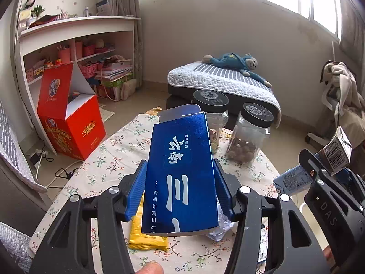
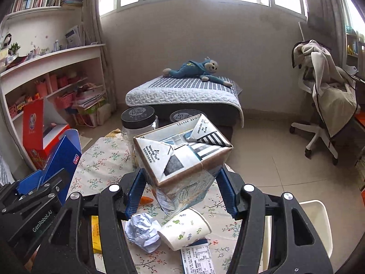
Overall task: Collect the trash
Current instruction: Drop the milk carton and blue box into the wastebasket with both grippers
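Observation:
My left gripper (image 1: 180,171) is shut on a long blue box (image 1: 180,173) with white Chinese letters and holds it above the floral table (image 1: 109,159). My right gripper (image 2: 181,178) is shut on a drink carton (image 2: 182,157), lifted above the table; the carton also shows in the left wrist view (image 1: 319,162). On the table lie a crumpled paper ball (image 2: 142,231), a tipped paper cup (image 2: 184,228), a yellow packet (image 1: 142,230) and a flat printed pack (image 2: 198,260). The blue box shows at the left of the right wrist view (image 2: 61,159).
Two black-lidded jars (image 1: 211,114) (image 1: 251,132) stand at the table's far side. A red open box (image 1: 68,118) sits on the floor by the shelves. A white bin rim (image 2: 319,219) is right of the table. An ottoman with a plush monkey (image 2: 194,68) lies beyond.

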Motion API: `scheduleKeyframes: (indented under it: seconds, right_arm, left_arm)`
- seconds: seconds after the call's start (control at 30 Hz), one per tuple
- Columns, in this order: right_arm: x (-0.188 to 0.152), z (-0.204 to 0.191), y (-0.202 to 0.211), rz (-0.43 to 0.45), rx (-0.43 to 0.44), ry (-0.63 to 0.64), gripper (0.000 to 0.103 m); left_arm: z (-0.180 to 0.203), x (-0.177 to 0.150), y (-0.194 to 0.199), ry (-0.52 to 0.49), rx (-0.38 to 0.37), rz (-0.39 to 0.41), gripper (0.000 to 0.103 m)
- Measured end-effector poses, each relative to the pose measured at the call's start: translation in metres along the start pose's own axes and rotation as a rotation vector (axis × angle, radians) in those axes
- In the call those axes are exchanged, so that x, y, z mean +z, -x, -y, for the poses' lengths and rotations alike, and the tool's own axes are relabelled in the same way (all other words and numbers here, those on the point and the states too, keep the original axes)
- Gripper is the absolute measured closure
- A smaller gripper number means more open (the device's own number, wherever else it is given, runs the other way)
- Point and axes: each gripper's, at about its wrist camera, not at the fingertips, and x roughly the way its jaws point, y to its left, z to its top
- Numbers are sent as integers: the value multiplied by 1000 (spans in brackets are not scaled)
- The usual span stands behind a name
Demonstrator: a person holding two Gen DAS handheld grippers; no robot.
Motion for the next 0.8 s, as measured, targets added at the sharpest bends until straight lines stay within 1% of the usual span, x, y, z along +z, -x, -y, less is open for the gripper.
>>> scheduleKeyframes:
  seconds: [0.33, 0.47, 0.63, 0.8]
  right_arm:
    - [-2, 66, 9, -18, -111, -63, 48]
    - [-6, 91, 13, -27, -176, -77, 48]
    - [-16, 136, 11, -85, -262, -127, 48]
    - [-27, 179, 13, -116, -342, -176, 47]
  left_arm:
    - [57, -10, 1, -59, -82, -12, 48]
    - [79, -16, 1, -91, -111, -19, 48]
    - [105, -26, 1, -139, -156, -39, 48]
    - [137, -39, 4, -195, -210, -55, 48]
